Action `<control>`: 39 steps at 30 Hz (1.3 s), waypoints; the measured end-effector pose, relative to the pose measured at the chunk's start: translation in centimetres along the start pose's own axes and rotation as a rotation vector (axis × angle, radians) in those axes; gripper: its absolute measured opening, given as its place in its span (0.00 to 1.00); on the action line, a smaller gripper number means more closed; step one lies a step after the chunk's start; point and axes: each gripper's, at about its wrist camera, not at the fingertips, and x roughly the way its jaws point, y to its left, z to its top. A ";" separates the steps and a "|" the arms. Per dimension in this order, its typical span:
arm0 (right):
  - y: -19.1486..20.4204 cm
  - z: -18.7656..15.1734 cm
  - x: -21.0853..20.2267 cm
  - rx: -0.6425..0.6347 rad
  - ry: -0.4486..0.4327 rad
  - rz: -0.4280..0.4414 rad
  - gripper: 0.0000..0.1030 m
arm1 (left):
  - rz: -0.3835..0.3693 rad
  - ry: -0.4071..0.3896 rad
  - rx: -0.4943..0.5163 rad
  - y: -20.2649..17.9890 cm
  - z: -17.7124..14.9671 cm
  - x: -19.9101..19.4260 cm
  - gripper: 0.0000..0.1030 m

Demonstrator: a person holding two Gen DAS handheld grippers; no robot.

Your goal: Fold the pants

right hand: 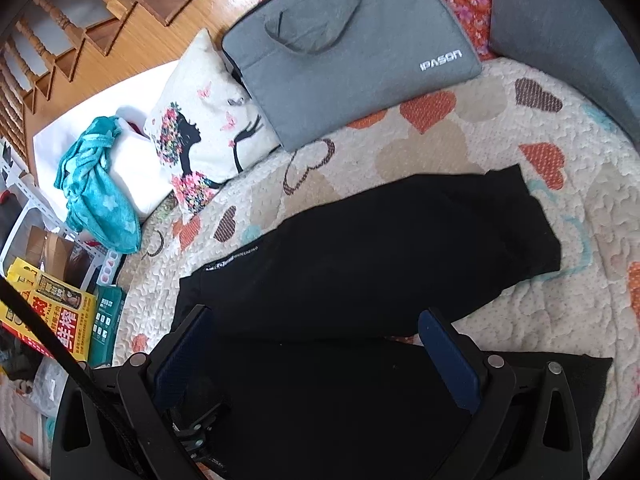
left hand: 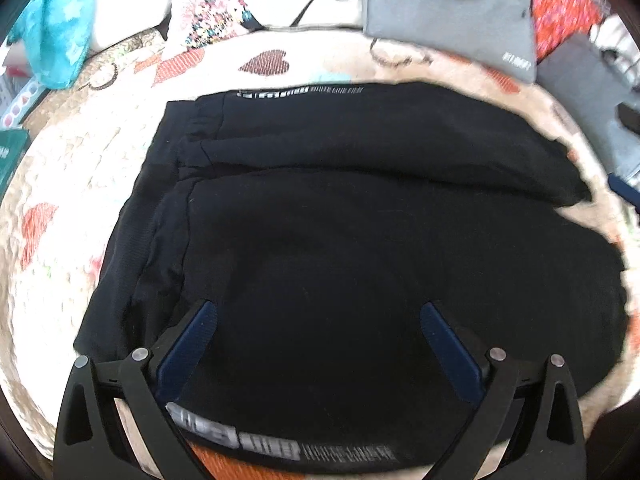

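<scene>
Black pants (left hand: 340,240) are laid partly folded on the quilt (left hand: 80,168), directly beneath the left gripper (left hand: 318,312) and right gripper (right hand: 316,320); both sets of jaws are held apart, clamping nothing. For a neat fold, edges should be aligned before pressing. Beyond, a grey bag (right hand: 348,44) is noted.

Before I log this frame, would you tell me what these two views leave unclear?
- Left wrist view: white print on the black pants is motion-blurred, unreadable.
- Right wrist view: the pants' near end is hidden behind the right gripper and cut off by the bottom edge.
- Both views: whether the open left gripper or the right touches the fabric.
</scene>
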 end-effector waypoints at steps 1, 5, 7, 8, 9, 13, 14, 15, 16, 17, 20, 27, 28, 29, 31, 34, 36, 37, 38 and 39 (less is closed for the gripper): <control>0.5 -0.1 -0.9 -0.018 -0.019 -0.004 1.00 | -0.018 -0.017 -0.017 0.1 -0.5 -1.2 0.99; 2.7 -0.9 -3.7 -0.116 -0.088 -0.043 1.00 | -0.058 -0.095 -0.060 0.7 -2.9 -7.1 0.99; 4.4 -1.7 -5.3 -0.169 -0.118 -0.060 1.00 | -0.031 -0.150 -0.041 0.7 -2.8 -10.3 0.99; 5.4 -2.2 -6.2 -0.194 -0.129 -0.057 1.00 | -0.012 -0.192 -0.030 1.0 -3.0 -12.4 0.99; 6.4 -2.8 -7.1 -0.215 -0.143 -0.049 1.00 | 0.002 -0.223 -0.027 1.6 -2.5 -13.8 0.99; 11.2 -5.2 -11.4 -0.374 -0.216 -0.073 1.00 | 0.028 -0.394 -0.054 4.8 -2.4 -22.9 0.99; 12.8 -5.7 -12.8 -0.439 -0.243 -0.105 1.00 | 0.036 -0.434 -0.058 5.8 -2.4 -25.2 0.99; 14.1 -5.8 -14.0 -0.493 -0.272 -0.130 1.00 | 0.055 -0.473 -0.057 6.5 -2.0 -27.2 0.99; 15.4 -5.7 -15.4 -0.550 -0.306 -0.158 1.00 | 0.089 -0.519 -0.050 7.4 -1.7 -29.6 0.99; 17.4 -5.3 -17.3 -0.624 -0.372 -0.215 1.00 | 0.119 -0.555 -0.043 7.9 -1.5 -31.4 0.99; 20.8 -4.7 -21.9 -0.731 -0.572 -0.326 1.00 | 0.219 -0.663 -0.030 9.6 -0.4 -36.2 0.99; 18.8 -0.7 -25.0 -0.590 -0.610 -0.388 1.00 | 0.230 -0.655 -0.062 13.9 1.8 -36.3 0.99; 18.1 -0.2 -24.5 -0.572 -0.598 -0.405 1.00 | 0.212 -0.635 -0.074 14.5 2.2 -35.6 0.99; 17.0 0.0 -24.0 -0.549 -0.595 -0.430 1.00 | 0.190 -0.607 -0.089 15.2 2.8 -34.4 0.99; 14.8 0.5 -23.1 -0.501 -0.586 -0.453 1.00 | 0.165 -0.563 -0.121 15.3 3.5 -32.3 0.99; 9.7 1.7 -21.4 -0.352 -0.501 -0.405 1.00 | 0.135 -0.511 -0.179 16.4 4.7 -28.5 0.99; 6.2 2.9 -19.8 -0.229 -0.403 -0.329 1.00 | 0.098 -0.501 -0.216 17.4 5.3 -26.0 0.99; 4.2 3.6 -18.9 -0.158 -0.348 -0.296 1.00 | 0.082 -0.489 -0.229 17.6 5.6 -24.9 0.99; 2.3 4.1 -17.8 -0.081 -0.292 -0.276 1.00 | 0.066 -0.465 -0.244 18.0 6.0 -23.4 0.99; 0.6 4.4 -16.7 -0.029 -0.253 -0.269 1.00 | 0.053 -0.428 -0.255 18.3 6.5 -21.7 0.99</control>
